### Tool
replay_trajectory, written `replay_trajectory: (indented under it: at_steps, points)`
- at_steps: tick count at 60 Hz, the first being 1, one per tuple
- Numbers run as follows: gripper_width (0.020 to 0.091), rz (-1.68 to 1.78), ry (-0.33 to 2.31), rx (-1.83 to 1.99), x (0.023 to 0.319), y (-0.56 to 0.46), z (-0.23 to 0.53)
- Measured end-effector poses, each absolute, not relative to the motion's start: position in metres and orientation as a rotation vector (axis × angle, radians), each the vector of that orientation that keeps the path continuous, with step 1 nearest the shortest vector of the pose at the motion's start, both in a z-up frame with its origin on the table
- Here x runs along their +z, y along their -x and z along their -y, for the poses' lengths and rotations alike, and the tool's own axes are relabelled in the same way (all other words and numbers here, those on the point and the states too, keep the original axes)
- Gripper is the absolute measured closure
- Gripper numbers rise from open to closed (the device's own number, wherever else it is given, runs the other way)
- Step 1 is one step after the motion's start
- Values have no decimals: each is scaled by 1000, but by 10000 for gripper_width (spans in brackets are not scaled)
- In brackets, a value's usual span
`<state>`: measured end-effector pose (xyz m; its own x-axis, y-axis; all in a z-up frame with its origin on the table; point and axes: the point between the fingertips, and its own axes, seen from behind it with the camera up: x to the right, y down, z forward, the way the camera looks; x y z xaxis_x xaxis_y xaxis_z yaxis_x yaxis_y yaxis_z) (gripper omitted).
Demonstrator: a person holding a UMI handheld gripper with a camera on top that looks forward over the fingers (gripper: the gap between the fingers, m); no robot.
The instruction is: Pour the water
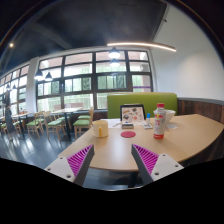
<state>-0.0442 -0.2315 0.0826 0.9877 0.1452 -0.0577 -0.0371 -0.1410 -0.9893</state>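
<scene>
Two purple-padded fingers (80, 160) of the gripper (113, 160) are spreading wide apart at the near edge of the round wooden table (120, 150), with nothing between them, so the gripper is released and carrying nothing. It is hovering back from the things it needs, well short of them, which suits a start: from here the whole tabletop is showing and a line of approach can be chosen.

Beyond the fingers, toward the far right of the table, a clear bottle (158, 122) with a red cap and a red label is standing upright; it is looking like the water source for the pour. Just beside it, something pale like a cup (170, 118) is sitting, though it is too small to make out surely. A red object (127, 133) is lying near the middle, a small pale box (100, 128) is standing to the far left, and an open laptop (131, 113) is facing this way at the back.

Judging by this, the pour is not yet begun. The open jaws are probably waiting to close round the bottle's body, low enough to keep it steady when tipped.
</scene>
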Motion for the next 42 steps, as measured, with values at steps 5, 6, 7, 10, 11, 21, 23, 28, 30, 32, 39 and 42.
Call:
replay_trajectory:
  at_steps: [5,6,7,10,11,21,23,28,30,32,39,42]
  points:
    - [288,79,1678,144,89,39,232]
    - [292,83,1663,144,93,37,233]
    - [296,85,1650,145,96,35,233]
    - [308,86,1629,146,102,27,229]
    - [311,90,1626,148,104,19,226]
    - [319,93,1588,80,121,-32,186]
    - [319,72,1577,65,124,-47,173]
    - [314,8,1574,44,130,-86,134]
    - [316,-17,1572,28,131,-102,117]
    - [310,-32,1567,8,135,-118,100]
    - [302,-42,1565,-119,128,-157,42]
    - [300,-52,1564,-142,125,-167,22]
